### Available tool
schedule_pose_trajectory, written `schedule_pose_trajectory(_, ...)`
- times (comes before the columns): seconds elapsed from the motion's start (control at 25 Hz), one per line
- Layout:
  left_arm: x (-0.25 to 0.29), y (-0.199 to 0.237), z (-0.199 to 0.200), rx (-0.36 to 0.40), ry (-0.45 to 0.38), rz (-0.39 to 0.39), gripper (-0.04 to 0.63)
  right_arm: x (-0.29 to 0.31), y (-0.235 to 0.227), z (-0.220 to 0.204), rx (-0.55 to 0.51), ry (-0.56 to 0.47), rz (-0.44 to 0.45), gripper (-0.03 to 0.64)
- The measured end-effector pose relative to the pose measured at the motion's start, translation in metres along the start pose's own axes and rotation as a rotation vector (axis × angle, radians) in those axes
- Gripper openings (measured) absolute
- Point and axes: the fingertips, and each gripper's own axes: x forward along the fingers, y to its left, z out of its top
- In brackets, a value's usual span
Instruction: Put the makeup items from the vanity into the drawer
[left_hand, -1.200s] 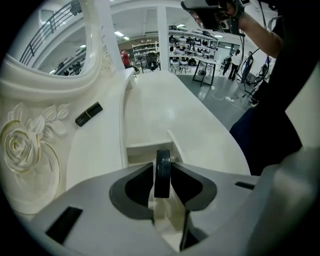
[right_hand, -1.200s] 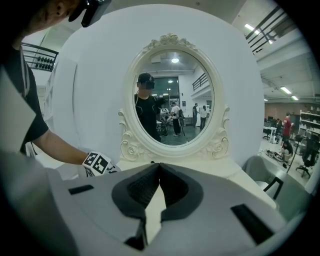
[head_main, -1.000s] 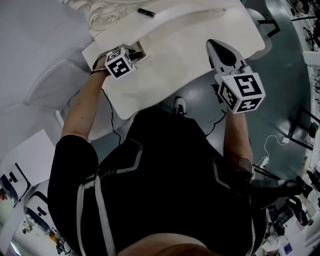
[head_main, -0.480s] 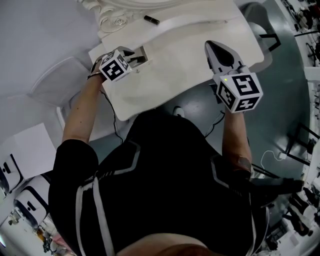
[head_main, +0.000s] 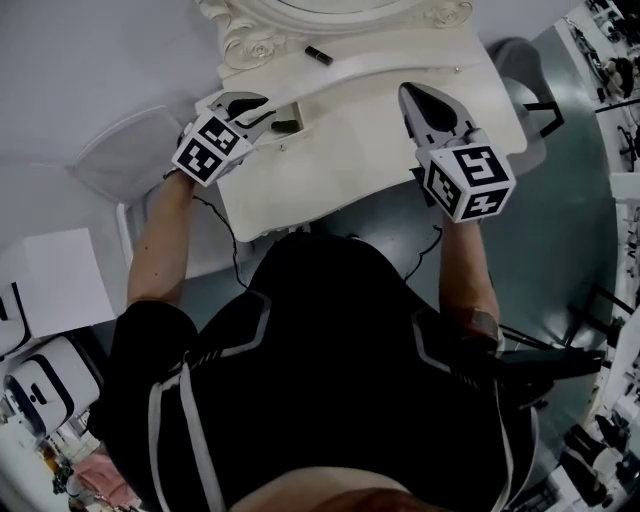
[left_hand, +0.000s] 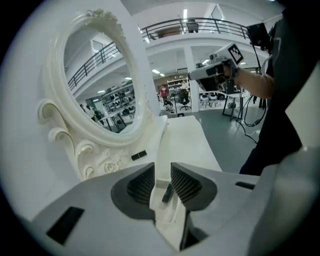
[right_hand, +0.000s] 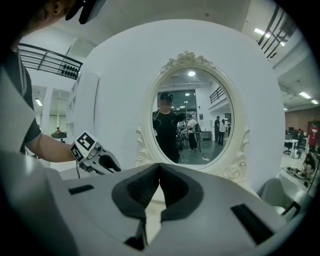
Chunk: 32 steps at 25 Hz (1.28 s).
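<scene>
in the head view the left gripper (head_main: 258, 108) hangs over the open drawer (head_main: 296, 108) at the upper left of the white vanity worktop (head_main: 360, 150). its own view shows its fingers (left_hand: 186, 183) a small gap apart with nothing clamped. through that gap a small dark item (left_hand: 167, 193) lies loose on the drawer floor, seemingly clear of both pads. the head view shows the same dark item (head_main: 284, 126) inside the drawer, just right of the fingertips.

the right gripper (head_main: 412, 95) hovers above the right half of the worktop, well apart from everything. in its own view the fingers meet at the tips and are empty, and they point at the oval mirror (right_hand: 192, 120).

one makeup piece sits out on the worktop: a short black tube (head_main: 318, 55) at the top centre of the head view. it lies flat near the carved base of the mirror, and the left gripper view shows it at centre left (left_hand: 139, 155).

it looks light, rigid and smooth, probably a lipstick or similar cased stick. being round, it may roll or squirt out under a glancing pinch. the safest hold seems to be across its middle, fingers square to its long axis and closed gently. the ornate mirror base beside it leaves little room on that side.
</scene>
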Motion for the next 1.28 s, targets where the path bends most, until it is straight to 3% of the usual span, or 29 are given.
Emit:
schedule_pose_trajectory(0.2,-0.044,-0.005,0.047,-0.099,-0.166,0.074,0.1,-0.009,0.0,0.015,-0.013,-0.033,0.018,0.006)
schedule_pose_trajectory(0.36,-0.074,-0.008,0.066,-0.129,-0.218,0.153,0.094,-0.013,0.002,0.031,-0.028,-0.07,0.027,0.006)
schedule_pose_trajectory(0.52,-0.108,0.006,0.084,-0.214,-0.331,0.279,0.079,-0.015,0.003,0.045,-0.051,-0.099,0.033,0.006)
schedule_pose_trajectory(0.76,-0.141,0.023,0.093,-0.262,-0.396,0.454,0.019,-0.019,0.002,0.061,-0.035,-0.145,0.041,0.006)
schedule_pose_trajectory(0.96,-0.171,0.028,0.107,-0.367,-0.527,0.512,0.005,-0.024,0.0,0.069,-0.052,-0.162,0.034,0.006)
schedule_pose_trajectory(1.08,-0.184,0.031,0.113,-0.417,-0.589,0.501,0.005,-0.026,0.001,0.076,-0.045,-0.176,0.027,0.006)
schedule_pose_trajectory(1.28,-0.19,0.03,0.113,-0.448,-0.594,0.508,0.003,-0.027,-0.003,0.083,-0.044,-0.196,-0.005,0.005)
